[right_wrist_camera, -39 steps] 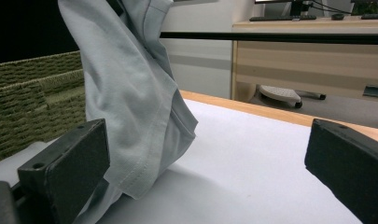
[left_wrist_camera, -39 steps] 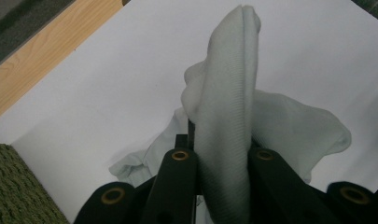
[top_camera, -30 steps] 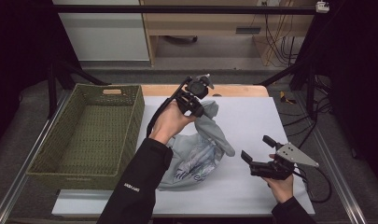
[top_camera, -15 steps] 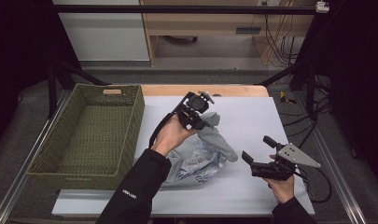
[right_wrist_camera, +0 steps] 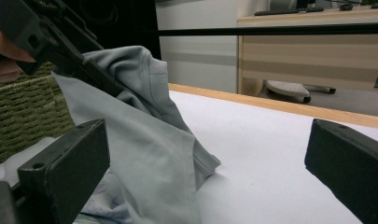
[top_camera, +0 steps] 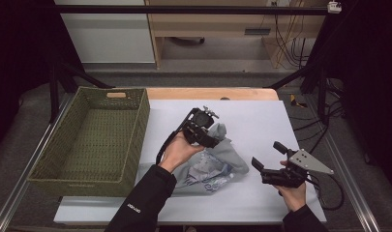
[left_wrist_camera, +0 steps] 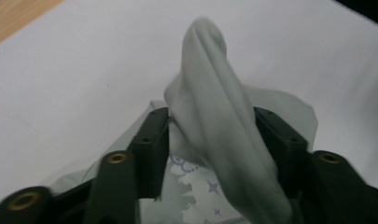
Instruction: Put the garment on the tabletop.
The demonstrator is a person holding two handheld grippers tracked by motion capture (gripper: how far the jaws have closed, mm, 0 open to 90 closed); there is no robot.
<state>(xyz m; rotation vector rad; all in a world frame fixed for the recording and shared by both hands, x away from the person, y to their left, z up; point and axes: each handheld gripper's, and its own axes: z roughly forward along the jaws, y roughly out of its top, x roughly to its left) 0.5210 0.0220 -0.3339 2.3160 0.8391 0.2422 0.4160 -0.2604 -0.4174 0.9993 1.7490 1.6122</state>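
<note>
Left gripper [top_camera: 210, 137] fingers clenched on shirt [top_camera: 218, 162], lifting a fold; basket [top_camera: 58, 169] lay left; right gripper [top_camera: 265, 163] released, idle.

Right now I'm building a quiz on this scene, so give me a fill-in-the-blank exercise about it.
1. The left gripper is shut on the pale grey ____ garment.
2. The woven green basket holds ____.
3. The right gripper has its jaws ____.
4. The basket sits to the garment's ____ in the high view.

Missing words: cloth; nothing; open; left
</note>
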